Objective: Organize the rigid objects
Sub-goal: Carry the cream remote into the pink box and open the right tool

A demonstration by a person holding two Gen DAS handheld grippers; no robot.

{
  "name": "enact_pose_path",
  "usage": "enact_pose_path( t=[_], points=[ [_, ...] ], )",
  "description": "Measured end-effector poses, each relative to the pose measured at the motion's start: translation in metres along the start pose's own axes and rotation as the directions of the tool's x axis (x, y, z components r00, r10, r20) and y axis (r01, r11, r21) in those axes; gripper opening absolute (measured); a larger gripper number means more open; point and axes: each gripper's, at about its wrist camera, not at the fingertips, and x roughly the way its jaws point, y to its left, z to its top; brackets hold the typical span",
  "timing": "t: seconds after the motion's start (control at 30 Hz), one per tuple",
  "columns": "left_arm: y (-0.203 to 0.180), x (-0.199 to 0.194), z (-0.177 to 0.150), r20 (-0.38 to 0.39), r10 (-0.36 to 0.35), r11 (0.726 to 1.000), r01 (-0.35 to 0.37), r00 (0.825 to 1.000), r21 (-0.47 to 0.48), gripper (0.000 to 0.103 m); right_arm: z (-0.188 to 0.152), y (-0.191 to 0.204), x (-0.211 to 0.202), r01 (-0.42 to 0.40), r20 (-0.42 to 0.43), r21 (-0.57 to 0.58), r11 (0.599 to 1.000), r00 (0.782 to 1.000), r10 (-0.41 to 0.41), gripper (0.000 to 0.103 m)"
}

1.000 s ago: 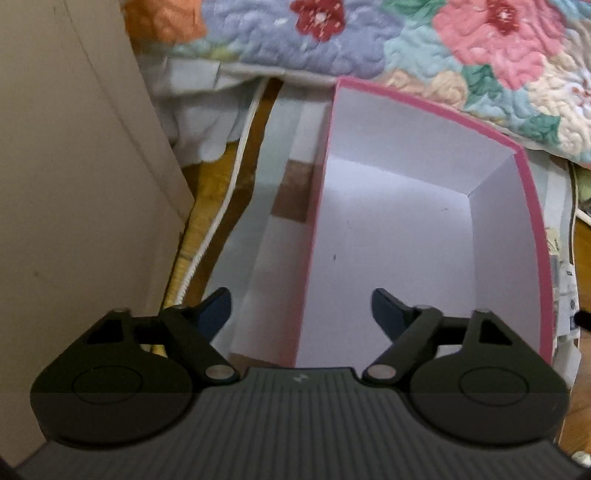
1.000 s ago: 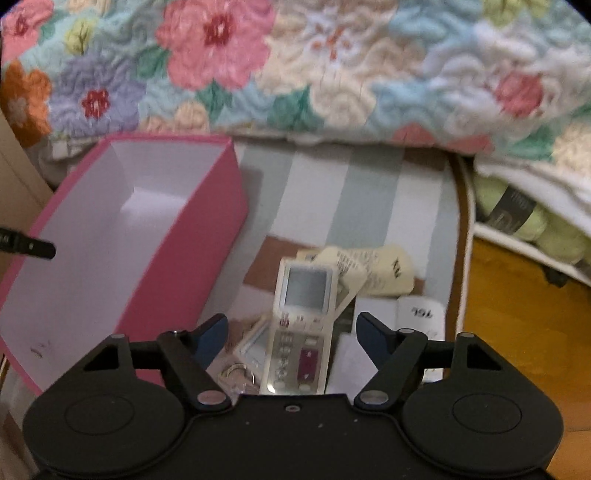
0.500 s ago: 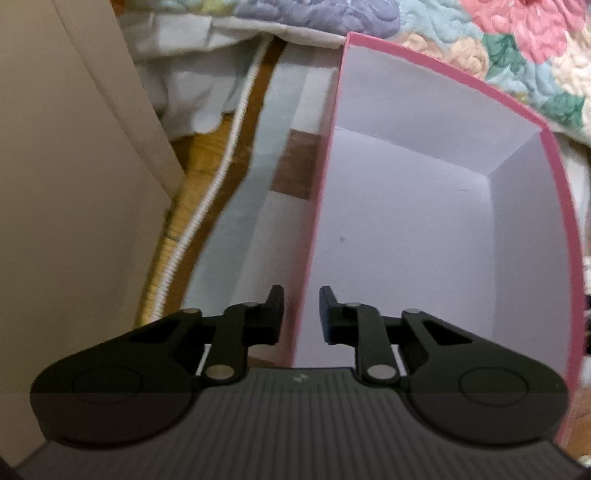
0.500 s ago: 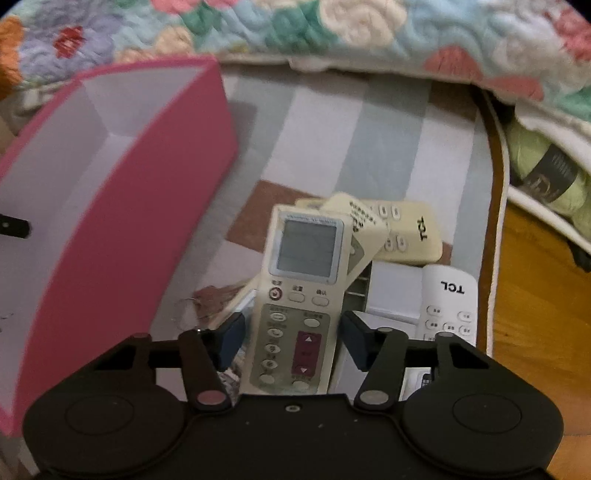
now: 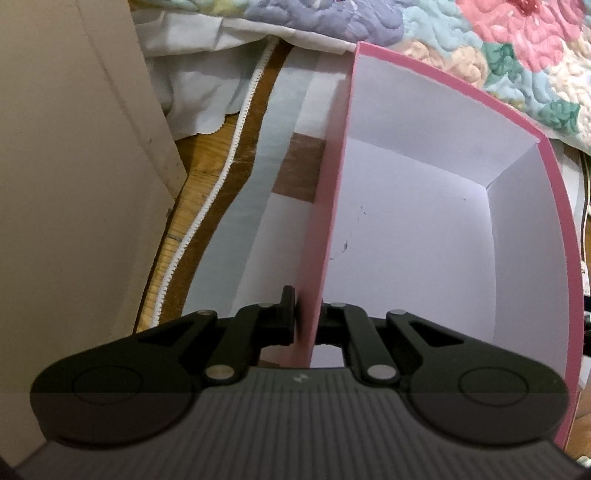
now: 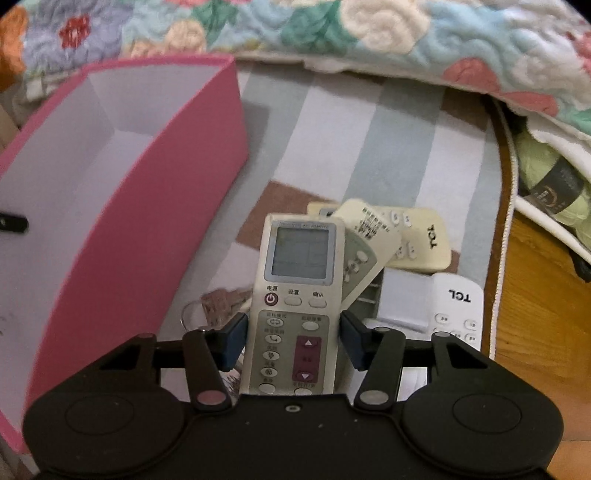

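Observation:
A pink box (image 5: 436, 221) with a white inside stands on a striped rug; nothing lies in the part of it that shows. My left gripper (image 5: 306, 317) is shut on the box's left wall, one finger outside and one inside. The box also shows in the right wrist view (image 6: 122, 192). My right gripper (image 6: 293, 341) has its fingers against both sides of a grey remote with a screen (image 6: 295, 295), shut on it. Under it lie a cream remote (image 6: 365, 240), a cream TCL remote (image 6: 421, 240) and a white TCL remote (image 6: 458, 310).
A floral quilt (image 6: 295, 33) hangs along the far side. A beige panel (image 5: 74, 184) stands to the left of the box. Wooden floor (image 6: 535, 314) and green yarn (image 6: 554, 177) lie to the right of the rug. A key ring (image 6: 192, 314) lies beside the remotes.
My left gripper closed from wide open onto the box's left wall. My right gripper moved down over the grey remote and closed on its sides.

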Motion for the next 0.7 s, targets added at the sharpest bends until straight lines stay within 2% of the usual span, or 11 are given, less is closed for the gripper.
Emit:
enact_pose_path(
  t=[0.13, 0.27, 0.37, 0.53, 0.7],
  points=[
    [0.005, -0.003, -0.001, 0.000, -0.018, 1.000, 0.018, 1.000, -0.010, 0.007, 0.003, -0.001, 0.007, 0.005, -0.004, 0.028, 1.000, 1.000, -0.005, 0.058],
    [-0.006, -0.009, -0.002, 0.047, 0.007, 0.999, -0.009, 0.999, 0.043, 0.007, 0.001, 0.000, 0.006, 0.012, 0.027, 0.015, 1.000, 1.000, -0.012, 0.058],
    [-0.006, -0.009, -0.001, 0.044, -0.001, 0.999, -0.001, 0.999, 0.035, 0.007, -0.003, -0.001, 0.003, 0.016, 0.030, 0.051, 0.999, 0.999, -0.017, 0.058],
    [-0.006, -0.006, -0.003, 0.031, 0.025, 0.999, -0.026, 0.999, 0.042, 0.005, -0.002, -0.005, -0.010, 0.017, 0.088, 0.098, 0.995, 0.996, -0.026, 0.058],
    [-0.005, -0.007, -0.002, 0.031, 0.017, 0.999, -0.018, 0.999, 0.038, 0.005, 0.002, -0.010, -0.034, -0.017, 0.153, 0.165, 0.986, 0.988, -0.009, 0.058]
  ],
)
